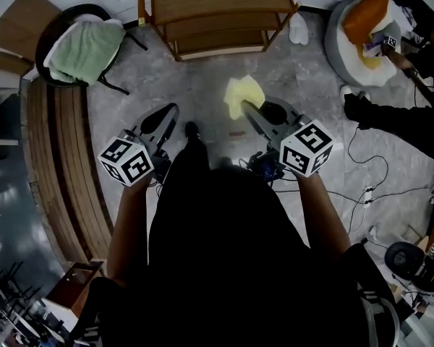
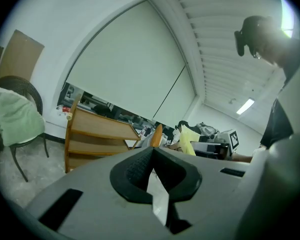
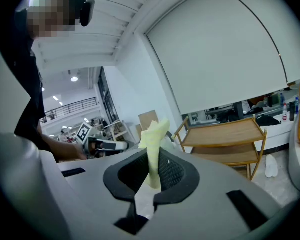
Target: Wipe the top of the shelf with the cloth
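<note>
Right gripper with cloth before shelf

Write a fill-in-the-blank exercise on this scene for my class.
The right gripper has its jaws shut on a ___ cloth.
The left gripper has its jaws shut and holds ___.
The towel draped over the chair is ___.
The wooden shelf has ___ levels.
Missing words: yellow; nothing; green; three.

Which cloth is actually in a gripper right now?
The yellow cloth, pinched by the right gripper; the green cloth lies draped over the chair, untouched.
</note>
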Motion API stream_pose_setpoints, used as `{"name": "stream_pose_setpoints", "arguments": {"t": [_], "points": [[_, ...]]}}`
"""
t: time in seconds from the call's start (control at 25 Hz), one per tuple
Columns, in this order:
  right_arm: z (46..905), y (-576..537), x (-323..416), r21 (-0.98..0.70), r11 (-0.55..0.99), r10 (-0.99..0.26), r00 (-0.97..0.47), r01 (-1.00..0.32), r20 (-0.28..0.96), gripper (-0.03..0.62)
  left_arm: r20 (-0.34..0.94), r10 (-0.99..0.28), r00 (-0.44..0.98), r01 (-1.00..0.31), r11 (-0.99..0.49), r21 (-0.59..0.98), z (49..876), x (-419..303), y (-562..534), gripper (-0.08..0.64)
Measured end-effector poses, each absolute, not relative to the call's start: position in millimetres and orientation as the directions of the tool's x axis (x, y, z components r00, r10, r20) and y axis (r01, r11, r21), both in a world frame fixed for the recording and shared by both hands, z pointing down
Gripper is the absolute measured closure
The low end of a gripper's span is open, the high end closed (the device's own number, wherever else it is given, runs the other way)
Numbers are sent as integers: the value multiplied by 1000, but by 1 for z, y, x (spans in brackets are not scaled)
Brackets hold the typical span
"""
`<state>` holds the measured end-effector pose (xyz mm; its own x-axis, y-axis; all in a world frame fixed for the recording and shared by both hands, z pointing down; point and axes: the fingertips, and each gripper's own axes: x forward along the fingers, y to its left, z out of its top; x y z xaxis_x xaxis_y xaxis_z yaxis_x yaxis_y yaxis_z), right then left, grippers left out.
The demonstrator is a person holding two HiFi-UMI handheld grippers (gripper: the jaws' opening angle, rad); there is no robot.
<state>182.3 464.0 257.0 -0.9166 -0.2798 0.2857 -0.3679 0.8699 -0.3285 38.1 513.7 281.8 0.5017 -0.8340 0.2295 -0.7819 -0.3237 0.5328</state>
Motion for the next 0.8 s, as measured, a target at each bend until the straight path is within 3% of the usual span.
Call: {"name": "stream_pose_setpoints", "arguments": {"t": [0.8], "points": [[245, 315, 59, -294, 782, -419, -812, -550, 405, 551, 209, -803, 558, -744, -373, 554, 295, -117, 349, 549]]}}
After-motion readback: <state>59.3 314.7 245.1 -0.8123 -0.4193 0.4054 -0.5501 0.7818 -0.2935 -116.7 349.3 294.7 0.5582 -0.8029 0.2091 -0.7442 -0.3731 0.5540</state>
